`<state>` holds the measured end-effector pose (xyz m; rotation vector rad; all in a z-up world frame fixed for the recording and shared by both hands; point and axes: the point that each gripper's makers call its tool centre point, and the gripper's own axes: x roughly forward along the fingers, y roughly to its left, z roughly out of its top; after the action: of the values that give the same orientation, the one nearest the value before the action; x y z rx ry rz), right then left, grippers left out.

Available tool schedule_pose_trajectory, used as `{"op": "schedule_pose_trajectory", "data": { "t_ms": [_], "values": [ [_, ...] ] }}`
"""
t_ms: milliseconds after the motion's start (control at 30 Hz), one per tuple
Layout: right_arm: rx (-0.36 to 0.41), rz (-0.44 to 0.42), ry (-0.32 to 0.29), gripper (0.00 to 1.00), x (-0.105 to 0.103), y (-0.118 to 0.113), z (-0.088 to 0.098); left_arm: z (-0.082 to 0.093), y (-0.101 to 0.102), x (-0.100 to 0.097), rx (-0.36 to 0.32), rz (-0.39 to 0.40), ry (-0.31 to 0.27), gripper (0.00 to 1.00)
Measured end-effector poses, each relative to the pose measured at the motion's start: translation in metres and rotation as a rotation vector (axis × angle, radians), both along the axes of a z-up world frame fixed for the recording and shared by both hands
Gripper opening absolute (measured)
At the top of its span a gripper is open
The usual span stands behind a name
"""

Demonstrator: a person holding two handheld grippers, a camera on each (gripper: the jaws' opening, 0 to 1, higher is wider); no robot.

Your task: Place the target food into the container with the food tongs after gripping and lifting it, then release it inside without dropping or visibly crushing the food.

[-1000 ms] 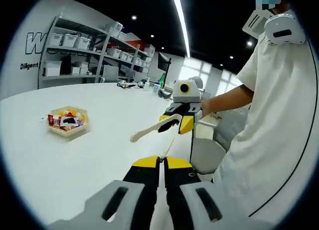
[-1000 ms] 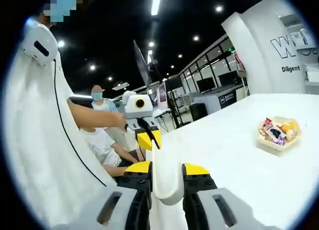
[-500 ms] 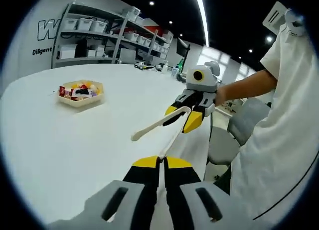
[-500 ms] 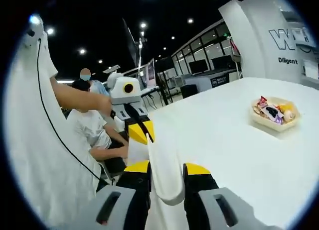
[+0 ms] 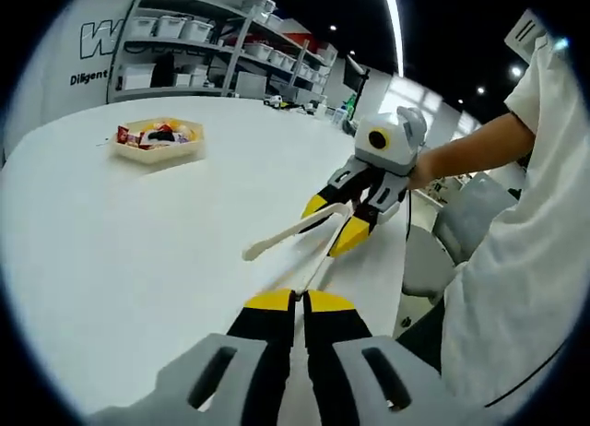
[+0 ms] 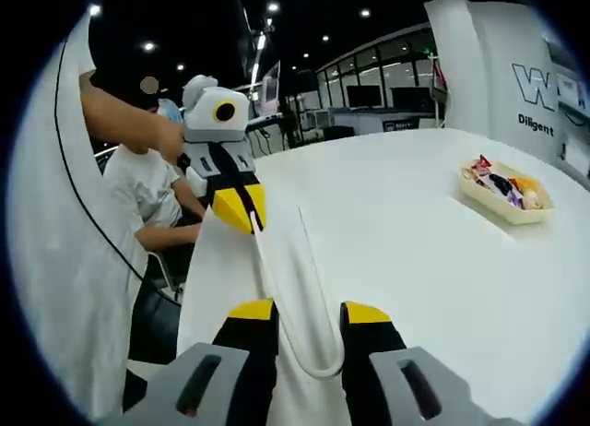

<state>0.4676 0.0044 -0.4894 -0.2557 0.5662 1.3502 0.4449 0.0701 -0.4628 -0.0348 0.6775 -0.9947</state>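
Gripping one arm tip of the white food tongs (image 5: 293, 232), the left gripper (image 5: 297, 301) and right gripper (image 6: 297, 308), clamped on the bend, sit well apart from the snack tray (image 5: 157, 140).

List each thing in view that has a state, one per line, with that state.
left gripper: shut on one arm's tip of the food tongs
right gripper: shut on food tongs at the bend
food tongs: arms spread open, holding no food
tray: upright on the table, holding wrapped snacks
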Motion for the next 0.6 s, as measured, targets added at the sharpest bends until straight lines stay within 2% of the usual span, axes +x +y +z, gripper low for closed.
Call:
{"op": "schedule_pose_trajectory", "data": {
  "t_ms": [67, 133, 233, 267, 367, 500, 600],
  "values": [
    [-0.016, 0.003, -0.003, 0.2, 0.0, 0.0, -0.003, -0.003, 0.0, 0.001, 0.005, 0.003, -0.001, 0.02],
    [-0.051, 0.009, -0.05, 0.2, 0.003, -0.002, -0.007, -0.006, -0.002, 0.0, 0.011, 0.003, 0.008, 0.02],
    [-0.086, -0.001, -0.058, 0.2, 0.004, -0.003, -0.013, -0.008, -0.002, 0.0, 0.017, 0.003, 0.009, 0.02],
    [-0.076, 0.01, -0.09, 0.21, 0.006, -0.001, -0.012, -0.009, -0.001, 0.0, 0.022, 0.005, 0.012, 0.02],
    [-0.096, 0.001, -0.084, 0.21, 0.005, -0.003, -0.013, -0.011, -0.001, 0.0, 0.024, 0.009, 0.01, 0.02],
    [-0.137, 0.014, -0.149, 0.22, 0.007, -0.003, -0.015, -0.017, -0.002, -0.002, 0.041, -0.005, 0.01, 0.02],
    [-0.139, 0.006, -0.148, 0.22, 0.007, -0.003, -0.015, -0.019, 0.0, -0.002, 0.041, 0.004, 0.012, 0.02]
  ]
}}
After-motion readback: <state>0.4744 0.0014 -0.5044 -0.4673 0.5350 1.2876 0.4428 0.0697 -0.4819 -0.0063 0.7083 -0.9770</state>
